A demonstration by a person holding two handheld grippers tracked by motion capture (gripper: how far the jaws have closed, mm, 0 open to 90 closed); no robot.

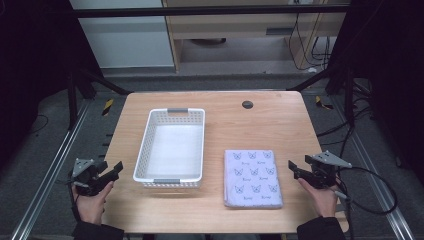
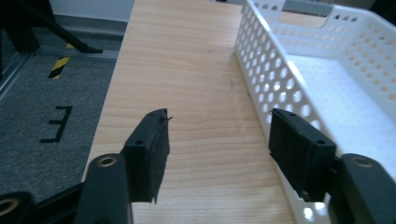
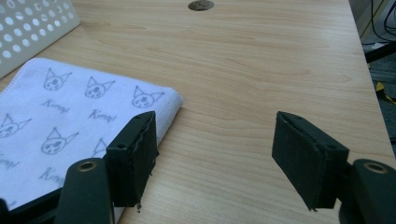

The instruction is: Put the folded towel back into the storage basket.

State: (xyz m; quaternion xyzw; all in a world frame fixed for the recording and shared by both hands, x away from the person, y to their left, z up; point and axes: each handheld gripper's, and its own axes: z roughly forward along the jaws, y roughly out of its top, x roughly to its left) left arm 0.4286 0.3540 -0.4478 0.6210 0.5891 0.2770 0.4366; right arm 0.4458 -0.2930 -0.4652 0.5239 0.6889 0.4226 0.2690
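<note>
My left gripper (image 1: 116, 169) hangs at the left edge of the light wooden table (image 1: 220, 125), jaws spread wide with nothing between them; in the left gripper view its right jaw sits close by the near corner of the white perforated plastic basket (image 2: 280, 79), which stands empty. My right gripper (image 1: 292, 168) waits at the table's right edge, jaws also wide and empty. Just beside its left jaw lies the folded pale lilac cloth printed with cat faces (image 3: 56, 116), flat on the table, right of the basket and apart from it
</note>
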